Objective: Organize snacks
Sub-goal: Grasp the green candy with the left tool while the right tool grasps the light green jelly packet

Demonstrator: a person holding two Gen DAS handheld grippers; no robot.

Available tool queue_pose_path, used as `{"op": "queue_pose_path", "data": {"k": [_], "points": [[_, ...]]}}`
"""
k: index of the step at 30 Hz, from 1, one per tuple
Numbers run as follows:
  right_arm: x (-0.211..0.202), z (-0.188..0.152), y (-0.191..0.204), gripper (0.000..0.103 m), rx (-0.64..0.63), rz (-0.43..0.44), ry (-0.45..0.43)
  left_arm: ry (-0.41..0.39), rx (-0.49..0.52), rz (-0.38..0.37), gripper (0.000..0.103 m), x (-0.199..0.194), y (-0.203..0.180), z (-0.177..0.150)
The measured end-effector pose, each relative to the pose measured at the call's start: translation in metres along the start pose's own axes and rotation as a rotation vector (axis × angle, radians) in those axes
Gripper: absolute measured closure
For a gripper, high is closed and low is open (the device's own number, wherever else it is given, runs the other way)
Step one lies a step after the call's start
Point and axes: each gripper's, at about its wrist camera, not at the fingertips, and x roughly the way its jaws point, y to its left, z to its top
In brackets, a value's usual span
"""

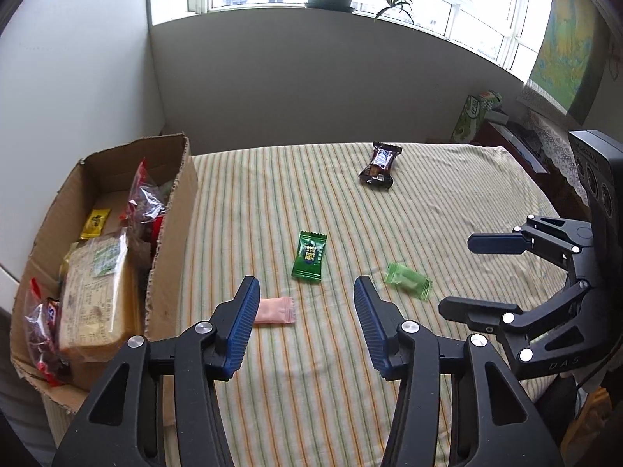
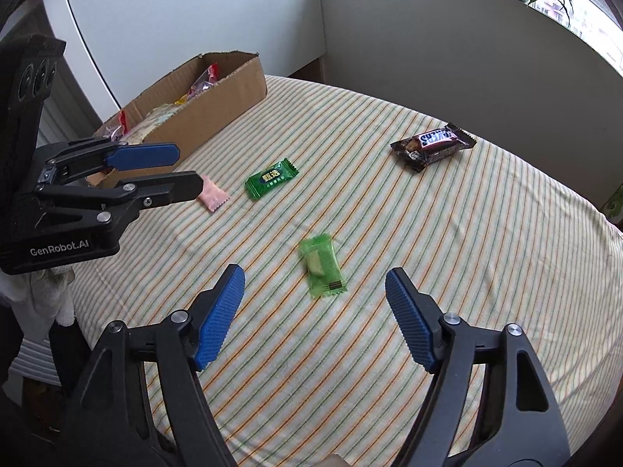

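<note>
A: Where do the snacks sit?

B: Four lie loose on the striped desk cloth (image 2: pixel 428 233). From the left tool (image 1: pixel 305 303), a dark green candy (image 1: pixel 309 255) lies at twelve o'clock just past the fingertips, a pink candy (image 1: pixel 274 310) touches its left fingertip at nine o'clock, a pale green candy (image 1: pixel 409 281) is at two o'clock, and a brown chocolate bar (image 1: pixel 379 165) lies far out at one o'clock.

A: And the box?

B: The cardboard box (image 1: pixel 171 241) stands on the desk's edge at nine to ten o'clock, holding a large tan packet (image 1: pixel 97 295) and red-trimmed clear bags (image 1: pixel 146 198).

A: The tools?

B: Both jaws stand wide apart, holding nothing. The right tool (image 2: pixel 315 292) hovers with the pale green candy lying on the cloth just ahead of its fingers, at twelve o'clock.
</note>
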Motion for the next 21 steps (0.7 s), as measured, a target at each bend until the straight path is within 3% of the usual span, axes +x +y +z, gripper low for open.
{"op": "queue_pose_path", "data": {"k": [7, 11, 19, 21], "points": [[0.017, -0.001, -0.003, 0.028, -0.011, 0.004, 0.031, 0.062, 0.013, -0.019, 0.061, 0.032, -0.005, 0.005], [0.026, 0.002, -0.005, 0.039, -0.016, 0.011, 0.048, 0.078, 0.022, -0.012, 0.061, 0.043, -0.006, 0.008], [0.036, 0.003, -0.004, 0.039, -0.034, 0.001, 0.063, 0.104, 0.027, -0.005, 0.062, 0.058, -0.005, 0.01], [0.037, 0.003, -0.005, 0.039, -0.037, -0.001, 0.066, 0.111, 0.022, -0.006, 0.066, 0.061, -0.004, 0.01]]}}
